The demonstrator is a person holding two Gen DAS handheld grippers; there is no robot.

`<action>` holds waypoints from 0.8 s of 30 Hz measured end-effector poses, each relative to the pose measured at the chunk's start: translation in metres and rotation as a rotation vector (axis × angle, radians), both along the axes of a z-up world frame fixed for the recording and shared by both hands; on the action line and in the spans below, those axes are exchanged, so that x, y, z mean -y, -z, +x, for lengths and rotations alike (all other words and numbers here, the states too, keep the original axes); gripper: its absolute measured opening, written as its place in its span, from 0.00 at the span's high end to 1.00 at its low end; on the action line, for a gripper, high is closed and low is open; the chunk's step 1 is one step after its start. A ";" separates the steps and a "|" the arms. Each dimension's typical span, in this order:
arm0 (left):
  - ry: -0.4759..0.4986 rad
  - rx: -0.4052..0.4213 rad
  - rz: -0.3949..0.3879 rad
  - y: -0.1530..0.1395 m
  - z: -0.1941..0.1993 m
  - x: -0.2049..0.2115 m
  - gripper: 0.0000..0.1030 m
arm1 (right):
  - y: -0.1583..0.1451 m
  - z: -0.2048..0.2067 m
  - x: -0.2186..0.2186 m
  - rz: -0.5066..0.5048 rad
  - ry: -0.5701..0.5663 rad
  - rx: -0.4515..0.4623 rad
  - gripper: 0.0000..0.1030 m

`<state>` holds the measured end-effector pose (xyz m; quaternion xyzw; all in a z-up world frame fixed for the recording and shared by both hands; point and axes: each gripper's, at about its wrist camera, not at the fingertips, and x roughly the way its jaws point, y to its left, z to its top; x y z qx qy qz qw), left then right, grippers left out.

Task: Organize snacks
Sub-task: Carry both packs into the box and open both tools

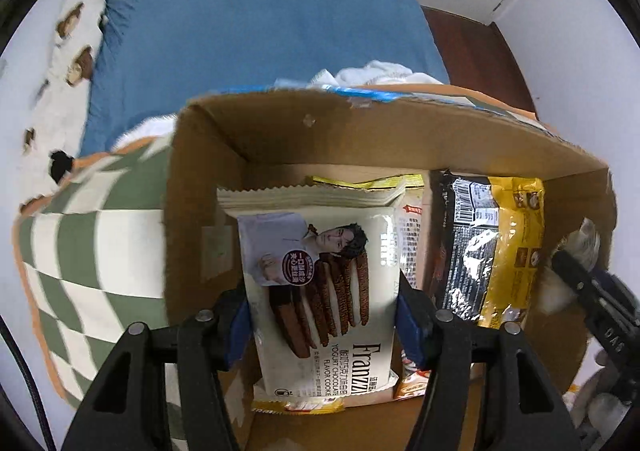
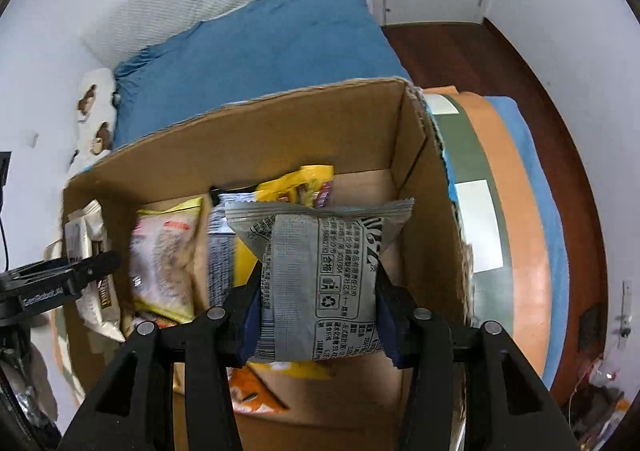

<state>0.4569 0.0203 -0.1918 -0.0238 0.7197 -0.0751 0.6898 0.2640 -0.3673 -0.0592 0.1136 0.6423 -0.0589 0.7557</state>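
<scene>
Two snack packets are held above an open cardboard box (image 1: pixel 280 123), one in each gripper. In the left wrist view, a cream Franzzi yogurt chocolate cookie packet (image 1: pixel 320 291) is clamped between the blue pads of the left gripper (image 1: pixel 324 325), the pads pressing on its two long edges near its lower half, while the serrated top end reaches forward over the box interior. Beneath it other packets lie on the box floor, among them a black and yellow bag (image 1: pixel 488 243) to its right (its barcode faces up). In the right wrist view, a grey printed snack packet (image 2: pixel 320 283) is gripped by the right gripper (image 2: pixel 318 325), its sides squeezed between the dark blue pads and its crimped end pointing into the box. The box stands on a green checked cloth (image 1: pixel 88 251), with a blue blanket (image 1: pixel 260 19) beyond it.
</scene>
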 end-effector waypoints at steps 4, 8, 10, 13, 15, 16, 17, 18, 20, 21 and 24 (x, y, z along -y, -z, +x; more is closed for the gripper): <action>-0.019 0.012 -0.015 0.001 0.004 -0.003 0.16 | 0.005 0.008 -0.004 -0.005 -0.017 -0.015 0.14; -0.017 0.026 -0.017 -0.003 0.002 -0.001 0.16 | 0.005 0.009 -0.010 -0.020 -0.028 -0.027 0.13; -0.009 0.030 -0.013 -0.005 -0.001 0.000 0.16 | 0.006 0.009 -0.010 -0.024 -0.028 -0.030 0.13; -0.003 0.053 0.004 -0.009 -0.006 0.003 0.16 | 0.005 0.007 -0.011 -0.021 -0.026 -0.029 0.12; 0.005 0.071 0.011 -0.013 -0.011 0.004 0.16 | 0.004 0.005 -0.013 -0.022 -0.027 -0.031 0.12; 0.007 0.088 0.021 -0.016 -0.016 0.004 0.16 | 0.003 0.003 -0.013 -0.021 -0.027 -0.029 0.12; 0.008 0.099 0.023 -0.018 -0.018 0.005 0.16 | 0.003 0.002 -0.014 -0.017 -0.030 -0.028 0.12; 0.009 0.113 0.024 -0.021 -0.023 0.006 0.16 | 0.002 0.000 -0.016 -0.015 -0.033 -0.026 0.12; 0.011 0.146 0.030 -0.028 -0.033 0.006 0.16 | -0.001 -0.005 -0.020 -0.023 -0.040 -0.017 0.12; 0.014 0.161 0.032 -0.032 -0.039 0.007 0.16 | -0.003 -0.008 -0.022 -0.029 -0.042 -0.010 0.12; 0.018 0.203 0.038 -0.042 -0.054 0.009 0.16 | -0.007 -0.016 -0.029 -0.036 -0.058 0.004 0.12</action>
